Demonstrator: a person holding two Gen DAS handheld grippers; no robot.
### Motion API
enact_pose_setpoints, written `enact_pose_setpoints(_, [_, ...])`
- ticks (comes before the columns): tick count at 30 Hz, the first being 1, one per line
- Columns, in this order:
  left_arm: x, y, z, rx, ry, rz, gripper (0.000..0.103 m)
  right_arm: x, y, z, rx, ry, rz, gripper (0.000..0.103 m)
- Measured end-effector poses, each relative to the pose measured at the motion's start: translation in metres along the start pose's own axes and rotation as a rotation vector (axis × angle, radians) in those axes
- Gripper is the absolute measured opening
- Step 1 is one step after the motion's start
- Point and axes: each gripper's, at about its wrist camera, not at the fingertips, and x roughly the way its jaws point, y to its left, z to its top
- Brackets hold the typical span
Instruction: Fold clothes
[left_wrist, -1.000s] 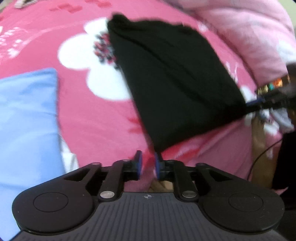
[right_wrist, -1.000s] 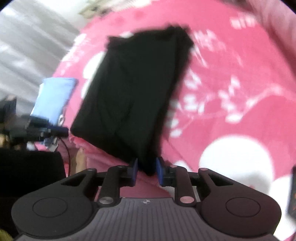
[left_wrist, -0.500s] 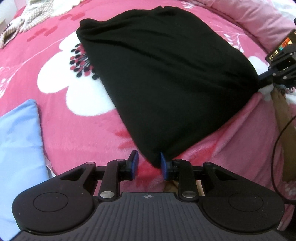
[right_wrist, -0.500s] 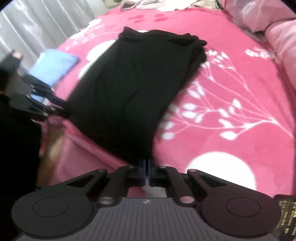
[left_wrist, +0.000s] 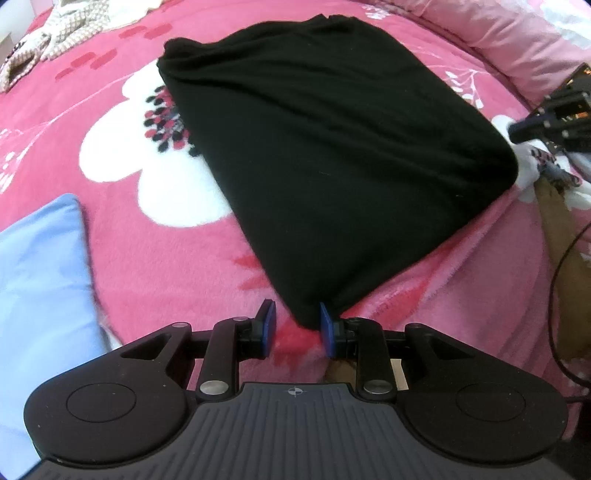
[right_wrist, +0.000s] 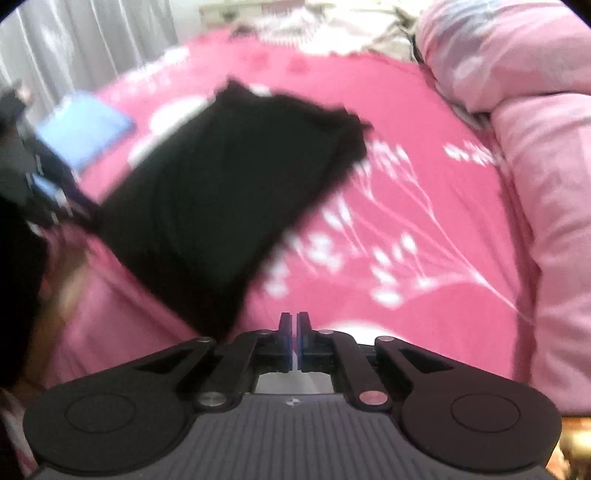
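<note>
In your left wrist view, your left gripper (left_wrist: 294, 326) stands open, the near corner of the folded black garment (left_wrist: 332, 158) between its pads, touching the right one; the garment spreads toward 12 o'clock over the pink bed (left_wrist: 155, 258), a blue cloth (left_wrist: 40, 269) at 9. In your right wrist view, your right gripper (right_wrist: 293, 332) is closed on nothing, the garment (right_wrist: 221, 206) at 10 o'clock.

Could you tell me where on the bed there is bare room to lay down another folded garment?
The widest free patch is the pink floral blanket between the folded black garment and the pale pink duvet. A narrower strip lies between the garment and the light blue folded cloth. The near edge is crowded: the left tongs sit at the garment's corner.
</note>
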Motion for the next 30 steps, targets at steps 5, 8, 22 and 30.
enact_pose_setpoints(5, [-0.023,0.005,0.006,-0.03,-0.071,0.02,0.026,0.019,0.008,0.019,0.018,-0.023,0.069,0.042])
enact_pose_setpoints(8, [-0.016,-0.002,0.016,-0.033,-0.09,0.028,0.026,0.039,0.018,0.02,-0.01,0.002,0.076,0.023])
enact_pose_setpoints(22, [0.015,-0.012,0.016,0.03,-0.03,0.085,0.027,0.033,-0.008,0.008,0.144,-0.035,-0.047,0.014])
enact_pose_setpoints(30, [-0.016,-0.016,0.016,0.048,-0.077,0.119,0.027,0.015,-0.007,0.016,0.146,-0.093,-0.107,0.014])
